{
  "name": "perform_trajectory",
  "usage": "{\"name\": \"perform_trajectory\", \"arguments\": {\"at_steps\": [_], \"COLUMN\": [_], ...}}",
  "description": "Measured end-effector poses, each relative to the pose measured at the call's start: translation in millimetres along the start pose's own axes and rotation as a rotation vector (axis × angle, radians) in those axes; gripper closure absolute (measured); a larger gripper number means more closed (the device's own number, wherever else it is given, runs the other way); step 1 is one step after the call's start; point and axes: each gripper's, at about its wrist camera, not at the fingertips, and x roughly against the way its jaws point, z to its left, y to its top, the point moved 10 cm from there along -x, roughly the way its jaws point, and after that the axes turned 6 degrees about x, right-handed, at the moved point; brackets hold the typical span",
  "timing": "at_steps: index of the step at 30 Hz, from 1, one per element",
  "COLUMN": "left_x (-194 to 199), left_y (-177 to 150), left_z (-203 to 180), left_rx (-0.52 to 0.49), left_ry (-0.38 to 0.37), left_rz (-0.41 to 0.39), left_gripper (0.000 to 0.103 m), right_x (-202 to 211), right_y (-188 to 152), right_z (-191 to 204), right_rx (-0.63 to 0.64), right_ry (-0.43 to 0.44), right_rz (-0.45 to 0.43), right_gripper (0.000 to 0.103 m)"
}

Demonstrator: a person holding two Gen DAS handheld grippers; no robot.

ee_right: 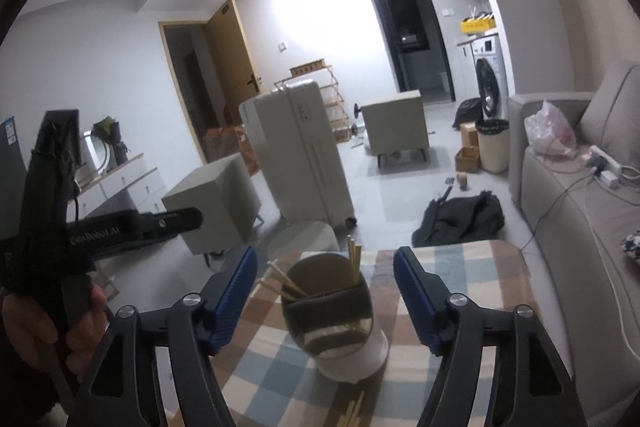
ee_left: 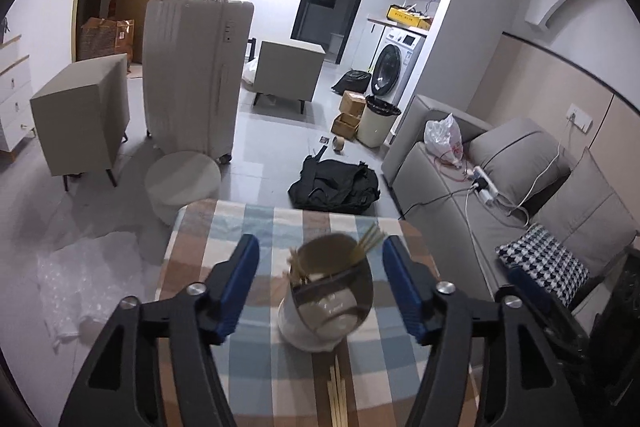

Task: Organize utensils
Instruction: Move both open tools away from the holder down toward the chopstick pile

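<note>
Both the left tongs (ee_left: 320,287) and right tongs (ee_right: 325,293) gape wide, holding nothing. The loose chopsticks (ee_left: 336,393) lie on the checked surface (ee_left: 256,223), near side of the holder (ee_left: 326,301), long axis pointing toward it, closer beneath the left tongs.

**Holder between spread fingers**

The left gripper (ee_left: 320,283) hangs over the checked tablecloth (ee_left: 248,223), its blue-padded jaws spread wide with nothing between the pads. The white utensil holder (ee_left: 326,303) stands on the cloth between the two fingers, touching neither. Chopsticks (ee_left: 368,239) stick up from the holder's far rim, and another bunch leans out at its left side. A few loose chopsticks (ee_left: 337,393) lie on the cloth just on the near side of the holder (their near ends run out of view). Beyond the holder, a black bag (ee_left: 334,183) lies on the floor.
</note>
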Motion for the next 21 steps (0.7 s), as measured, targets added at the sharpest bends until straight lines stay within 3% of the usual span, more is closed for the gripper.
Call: {"name": "perform_trajectory", "arguments": {"at_steps": [5, 12, 21], "left_x": [13.7, 26.4, 26.7], "left_y": [-15.1, -33.5, -57.3], "left_z": [-3.9, 1.1, 12.1], "left_rx": [-0.026, -0.056, -0.058], "left_ry": [0.038, 0.106, 0.155], "left_rz": [0.008, -0.036, -0.036], "left_gripper": [0.033, 0.020, 0.016], "right_x": [32.4, 57.0, 64.9], "right_y": [-1.1, -19.1, -48.3], "right_z": [5.9, 6.6, -1.8], "right_rx": [0.008, 0.010, 0.009], "right_ry": [-0.022, -0.044, -0.076], "right_rz": [-0.032, -0.022, 0.025], "right_gripper": [0.016, 0.008, 0.000]}}
